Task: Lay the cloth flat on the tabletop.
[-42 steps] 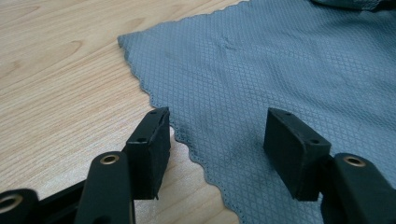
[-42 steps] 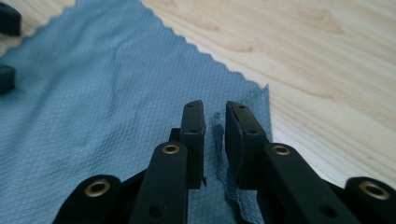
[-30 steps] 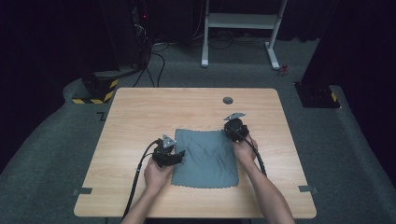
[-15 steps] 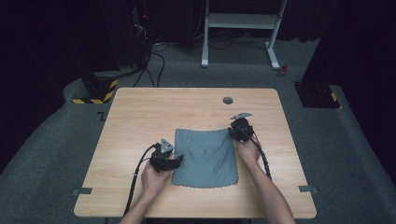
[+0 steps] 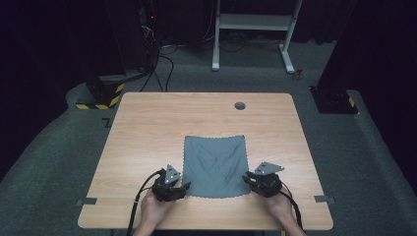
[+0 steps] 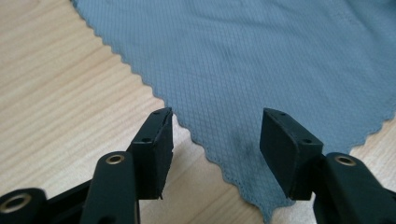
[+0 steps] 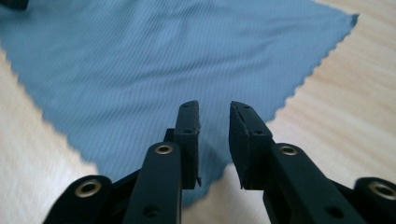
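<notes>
Grey cloth flat on desk. Left gripper at its 7 o'clock corner, fingers wide apart, empty. Right gripper at 5 o'clock, fingers just opening, narrow gap, empty.

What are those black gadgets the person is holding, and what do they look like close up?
Each is a hand-held gripper. The left hand-held gripper and the right hand-held gripper are black, each topped by a grey three-cornered plate, with a black cable trailing back along the forearm. Close up, each has two black arms with brass-coloured rivets, ending in flat, blocky black pads. No sleeves show at the wrists.
</notes>
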{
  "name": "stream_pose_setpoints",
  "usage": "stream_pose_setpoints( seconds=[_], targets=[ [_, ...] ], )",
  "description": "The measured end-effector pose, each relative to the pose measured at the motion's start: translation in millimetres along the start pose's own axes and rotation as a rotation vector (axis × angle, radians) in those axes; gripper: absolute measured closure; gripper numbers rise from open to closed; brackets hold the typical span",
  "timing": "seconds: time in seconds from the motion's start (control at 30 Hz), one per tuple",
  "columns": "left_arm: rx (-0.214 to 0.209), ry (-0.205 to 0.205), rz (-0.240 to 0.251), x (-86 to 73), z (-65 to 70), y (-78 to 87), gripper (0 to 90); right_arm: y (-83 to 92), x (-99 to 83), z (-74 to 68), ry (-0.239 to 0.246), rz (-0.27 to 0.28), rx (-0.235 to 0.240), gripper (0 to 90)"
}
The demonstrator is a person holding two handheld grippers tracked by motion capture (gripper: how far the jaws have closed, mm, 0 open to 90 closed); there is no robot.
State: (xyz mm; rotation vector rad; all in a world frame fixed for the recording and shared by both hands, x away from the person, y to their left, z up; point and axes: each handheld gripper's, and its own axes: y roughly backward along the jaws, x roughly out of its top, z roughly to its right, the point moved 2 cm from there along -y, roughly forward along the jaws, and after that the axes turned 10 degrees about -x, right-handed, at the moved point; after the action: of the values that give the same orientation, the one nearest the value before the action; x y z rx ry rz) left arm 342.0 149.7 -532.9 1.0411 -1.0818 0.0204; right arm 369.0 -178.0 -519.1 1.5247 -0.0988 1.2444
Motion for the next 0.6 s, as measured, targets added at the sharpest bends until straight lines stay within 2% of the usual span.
stream_pose_setpoints(
  seconds=[0.07,0.13,0.17,0.3,0.4,0.5,0.6],
  targets=[
    [0.002,0.007,0.01,-2.8,1.3,0.1,44.3,0.7,-6.5,-6.1,0.015,-0.009,0.01,71.6],
    [0.008,0.0,0.006,-4.5,2.1,2.1,44.8,0.1,-11.7,-11.6,0.043,-0.026,0.0,71.6],
    [0.01,-0.001,0.01,-5.1,2.4,2.4,45.3,1.0,-15.3,-13.7,0.045,-0.012,0.002,71.7],
    [-0.004,0.028,0.019,-8.9,3.7,4.9,49.3,7.5,-24.0,-11.1,0.001,-0.008,0.034,71.9],
    [0.011,0.012,0.028,-11.2,6.4,6.0,49.7,14.1,-31.6,-11.7,0.005,0.009,0.015,71.8],
    [-0.003,0.042,0.052,-14.8,5.8,6.8,49.9,15.4,-33.2,-10.0,0.0,0.009,0.018,71.7],
    [0.003,0.039,0.064,-17.8,7.7,8.2,49.8,15.6,-32.4,-10.9,0.006,0.003,0.011,71.7]
  ],
)
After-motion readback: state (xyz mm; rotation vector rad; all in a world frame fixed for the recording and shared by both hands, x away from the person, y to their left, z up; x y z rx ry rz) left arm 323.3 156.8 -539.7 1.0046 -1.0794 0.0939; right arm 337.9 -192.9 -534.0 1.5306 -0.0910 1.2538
